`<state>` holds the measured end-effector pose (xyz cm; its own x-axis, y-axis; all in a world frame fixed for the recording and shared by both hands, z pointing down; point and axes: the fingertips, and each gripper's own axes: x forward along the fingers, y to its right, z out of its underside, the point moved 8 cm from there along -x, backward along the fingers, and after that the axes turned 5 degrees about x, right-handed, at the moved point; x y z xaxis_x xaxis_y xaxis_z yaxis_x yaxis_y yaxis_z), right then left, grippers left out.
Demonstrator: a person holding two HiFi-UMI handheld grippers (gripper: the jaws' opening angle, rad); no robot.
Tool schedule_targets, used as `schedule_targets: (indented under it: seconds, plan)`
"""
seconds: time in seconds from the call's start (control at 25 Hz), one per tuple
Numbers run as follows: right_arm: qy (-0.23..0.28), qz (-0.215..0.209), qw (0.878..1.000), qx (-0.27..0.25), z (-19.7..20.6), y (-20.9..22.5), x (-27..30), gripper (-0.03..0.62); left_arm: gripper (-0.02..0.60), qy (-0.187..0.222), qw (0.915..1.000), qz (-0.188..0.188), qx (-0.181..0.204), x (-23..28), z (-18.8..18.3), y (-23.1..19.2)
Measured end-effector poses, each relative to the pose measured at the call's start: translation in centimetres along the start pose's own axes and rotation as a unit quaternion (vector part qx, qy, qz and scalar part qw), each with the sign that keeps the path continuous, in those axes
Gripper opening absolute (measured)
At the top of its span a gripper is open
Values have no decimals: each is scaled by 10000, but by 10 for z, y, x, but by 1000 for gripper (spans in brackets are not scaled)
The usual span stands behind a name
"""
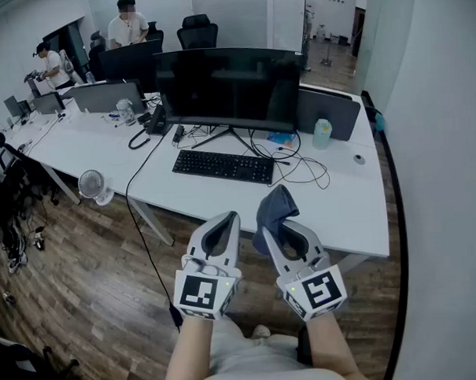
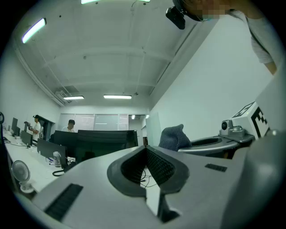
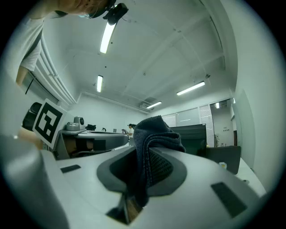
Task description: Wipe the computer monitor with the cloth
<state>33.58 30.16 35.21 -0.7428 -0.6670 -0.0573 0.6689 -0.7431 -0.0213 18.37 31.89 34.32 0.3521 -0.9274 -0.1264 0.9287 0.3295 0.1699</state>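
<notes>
Desk [image 1: 357, 204] holds keyboard [image 1: 224, 167] just before monitor [image 1: 228, 90].

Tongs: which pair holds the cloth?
The right tongs, shut on the dark cloth that sticks up from them. The left tongs are shut with nothing between them.

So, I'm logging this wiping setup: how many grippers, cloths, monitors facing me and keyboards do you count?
2 grey grippers: left gripper, right gripper
1 dark blue-grey cloth
1 wide black monitor
1 black keyboard
Total: 5
</notes>
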Motion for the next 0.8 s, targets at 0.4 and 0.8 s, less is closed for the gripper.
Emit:
schedule_targets:
  seconds: [0.4,0.8]
  plan:
    - [-66,44,9999,-79,-2,-2,32,66,8,-39,9999,77,115,12,2,-31]
    - [-49,121,9999,4,2,-8,80,65,9,-65,9998,194,14,27,12,-83]
